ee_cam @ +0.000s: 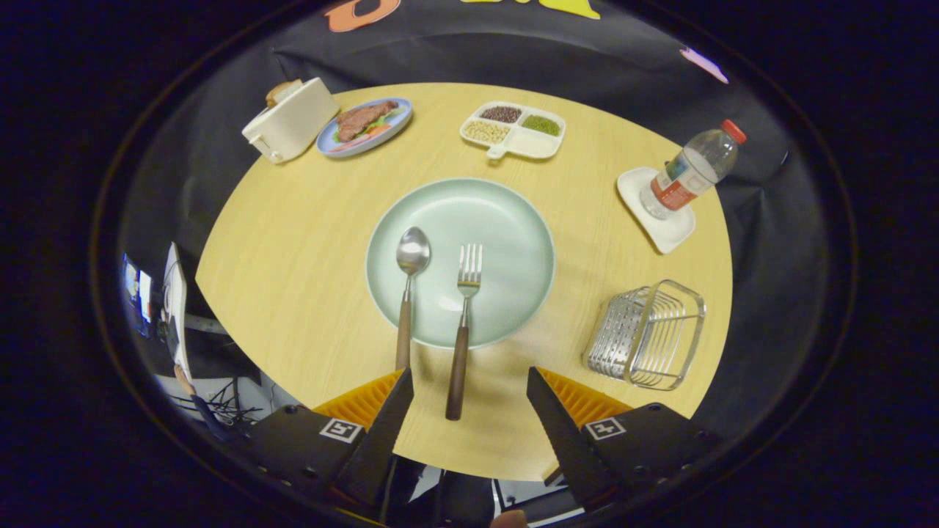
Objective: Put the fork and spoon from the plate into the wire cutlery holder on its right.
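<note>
Gripper [469, 381] spread open, holding nothing, fork [462, 330] handle end between the fingers, spoon [407, 293] beside it, heads on plate [513, 220], holder [649, 334] right; both look stiff, light, slick-metalled, so grip the wooden handles.

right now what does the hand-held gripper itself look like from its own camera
The hand-held gripper shows as two wedge-shaped fingers tapering to narrow tips, each mounted on a blocky black body. The faces behind the tips are ribbed. Each body carries a small square black-and-white marker tag on top. No cables or sleeves are visible on it.
</note>
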The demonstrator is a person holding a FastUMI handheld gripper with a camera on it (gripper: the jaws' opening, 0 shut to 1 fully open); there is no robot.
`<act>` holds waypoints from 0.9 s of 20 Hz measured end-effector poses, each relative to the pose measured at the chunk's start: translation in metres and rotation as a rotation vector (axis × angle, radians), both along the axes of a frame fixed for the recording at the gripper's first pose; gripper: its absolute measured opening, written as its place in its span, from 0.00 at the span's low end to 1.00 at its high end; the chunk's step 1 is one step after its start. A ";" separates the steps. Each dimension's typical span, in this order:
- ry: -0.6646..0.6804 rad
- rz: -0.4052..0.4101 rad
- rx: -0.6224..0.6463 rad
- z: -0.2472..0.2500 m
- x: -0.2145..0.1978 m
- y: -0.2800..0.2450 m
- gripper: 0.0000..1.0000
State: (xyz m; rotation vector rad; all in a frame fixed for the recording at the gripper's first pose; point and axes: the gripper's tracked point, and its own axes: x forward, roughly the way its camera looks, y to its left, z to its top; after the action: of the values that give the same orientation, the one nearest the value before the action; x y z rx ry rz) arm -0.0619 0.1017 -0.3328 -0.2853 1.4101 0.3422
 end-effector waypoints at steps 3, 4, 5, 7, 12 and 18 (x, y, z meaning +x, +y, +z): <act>0.050 -0.004 -0.025 -0.019 -0.002 0.000 0.87; 0.056 -0.012 -0.028 -0.024 -0.001 0.000 0.82; 0.064 -0.016 -0.033 -0.028 -0.001 0.000 0.78; 0.079 -0.030 -0.026 -0.037 -0.001 0.002 0.73; 0.113 -0.049 -0.020 -0.057 -0.007 0.004 0.25; 0.112 -0.074 -0.001 -0.044 -0.004 0.005 0.01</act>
State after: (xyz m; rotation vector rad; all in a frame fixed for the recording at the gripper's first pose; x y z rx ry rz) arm -0.0654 0.1062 -0.3771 -0.2168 1.5272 0.3010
